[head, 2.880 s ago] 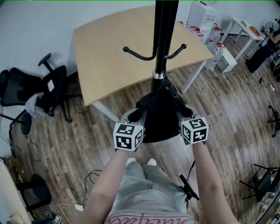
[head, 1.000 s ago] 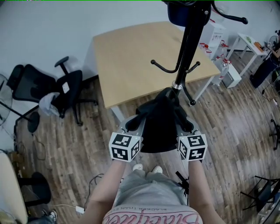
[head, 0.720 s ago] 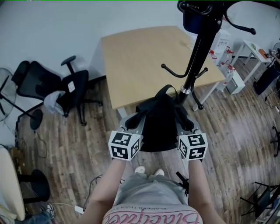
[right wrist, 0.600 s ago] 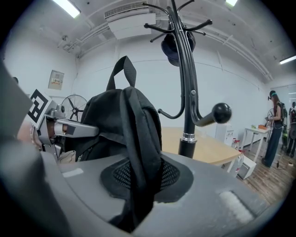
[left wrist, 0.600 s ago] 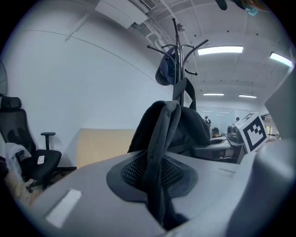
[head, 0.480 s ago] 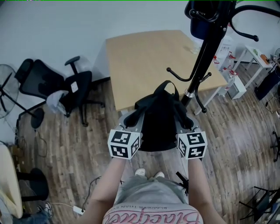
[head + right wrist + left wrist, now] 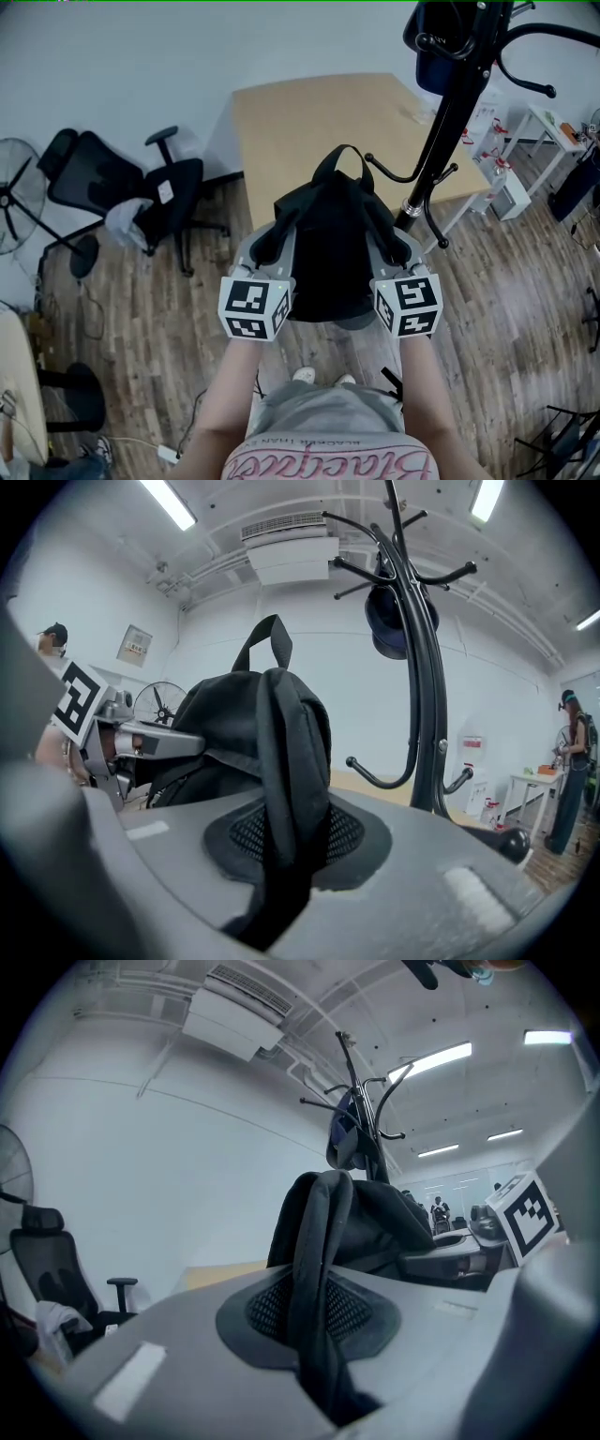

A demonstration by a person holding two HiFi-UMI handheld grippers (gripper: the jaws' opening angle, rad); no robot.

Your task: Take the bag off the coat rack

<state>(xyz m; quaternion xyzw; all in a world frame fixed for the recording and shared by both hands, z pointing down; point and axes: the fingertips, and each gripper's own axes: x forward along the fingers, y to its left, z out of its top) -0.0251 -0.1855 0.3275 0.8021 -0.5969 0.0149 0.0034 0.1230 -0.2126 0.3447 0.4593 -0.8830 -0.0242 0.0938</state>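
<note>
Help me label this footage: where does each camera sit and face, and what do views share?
Head view: on the person's head, facing steeply down at the backpack between left gripper and right gripper; forearms, shoes show.
Left gripper view: on the left gripper, along its jaws, shut on a strap; right gripper's cube shows.
Right gripper view: same on the right gripper, shut on the other strap; left gripper shows.
Shared: backpack and coat rack in all.

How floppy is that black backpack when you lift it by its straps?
Probably quite floppy: the backpack has straps that squash flat where the left gripper and right gripper pinch them. Its cloth looks slack, so it's likely not stuffed or very heavy. Hanging from two straps, it could swing.
</note>
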